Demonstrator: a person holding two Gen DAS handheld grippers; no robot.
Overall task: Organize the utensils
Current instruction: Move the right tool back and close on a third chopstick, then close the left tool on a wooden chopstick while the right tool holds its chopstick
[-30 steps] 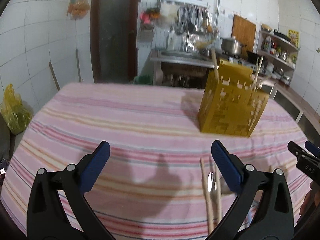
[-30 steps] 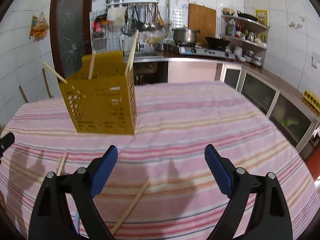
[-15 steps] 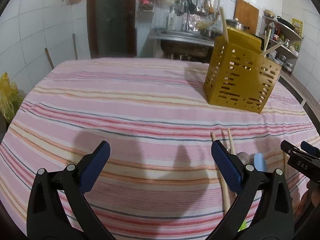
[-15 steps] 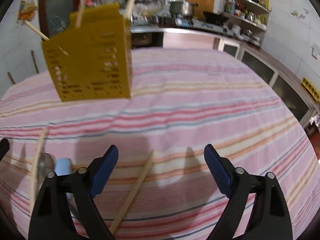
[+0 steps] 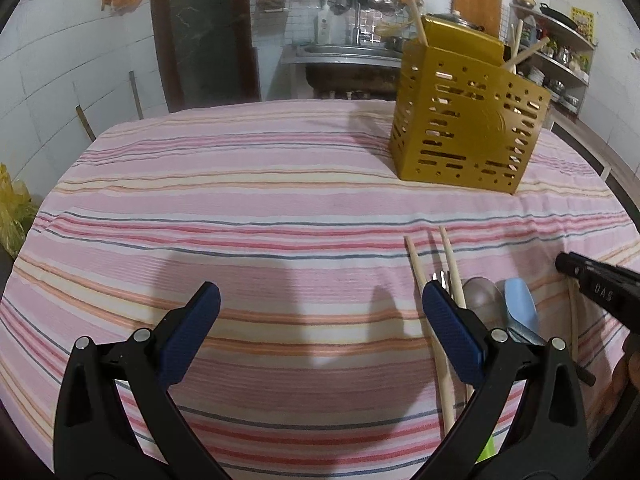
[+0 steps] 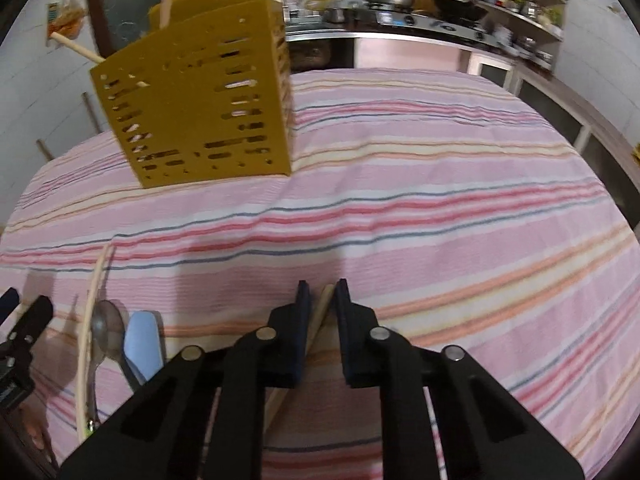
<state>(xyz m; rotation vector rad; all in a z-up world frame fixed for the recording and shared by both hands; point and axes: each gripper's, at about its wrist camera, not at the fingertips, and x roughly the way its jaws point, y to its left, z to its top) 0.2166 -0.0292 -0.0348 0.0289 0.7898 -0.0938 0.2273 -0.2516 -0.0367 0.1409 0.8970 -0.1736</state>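
A yellow perforated utensil holder point(image 5: 466, 120) stands on the striped tablecloth with chopsticks sticking out of it; it also shows in the right wrist view point(image 6: 200, 100). My right gripper point(image 6: 322, 292) is shut on a wooden chopstick point(image 6: 320, 312) that lies on the cloth. My left gripper point(image 5: 320, 304) is open and empty above the cloth. Beside its right finger lie two chopsticks point(image 5: 420, 276), a metal spoon point(image 5: 482, 292) and a light blue spoon point(image 5: 520, 304). The spoons also show in the right wrist view point(image 6: 142, 340).
The table point(image 5: 240, 200) carries a pink striped cloth. A kitchen counter with a stove and pots point(image 6: 400, 28) runs behind the table. The right gripper's side point(image 5: 600, 288) shows at the right edge of the left wrist view.
My right gripper has lowered to the cloth and closed from open around the chopstick. My left gripper has dropped a little lower and stayed open.
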